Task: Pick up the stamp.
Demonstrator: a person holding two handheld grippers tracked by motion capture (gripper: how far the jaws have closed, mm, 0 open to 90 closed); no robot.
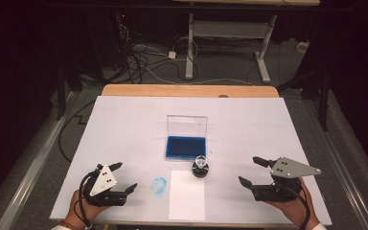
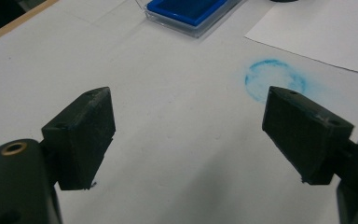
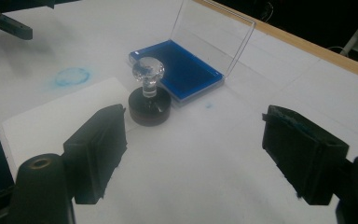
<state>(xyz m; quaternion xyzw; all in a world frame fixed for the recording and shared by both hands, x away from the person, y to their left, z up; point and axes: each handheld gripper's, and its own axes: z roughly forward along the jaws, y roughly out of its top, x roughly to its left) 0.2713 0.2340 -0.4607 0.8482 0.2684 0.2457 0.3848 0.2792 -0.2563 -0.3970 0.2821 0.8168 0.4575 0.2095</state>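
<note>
High view: both claws rest spread and empty on the white bench (image 1: 124, 120), left claw (image 1: 123, 176) beside a blue smudge (image 1: 159, 185), right claw (image 1: 250, 171) near the stamp (image 1: 201, 168).

Your table (image 1: 124, 120) is white with a tan edge. The ink pad (image 1: 186, 146) is blue under a clear lid. The stamp (image 1: 201, 168) is black, clear-knobbed. A blue ring smudge (image 1: 159, 184) marks the table.

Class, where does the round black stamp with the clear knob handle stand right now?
The round black stamp with the clear knob handle stands upright mid-table in the high view, just before the open blue ink pad, at the white paper sheet's far right corner.
</note>
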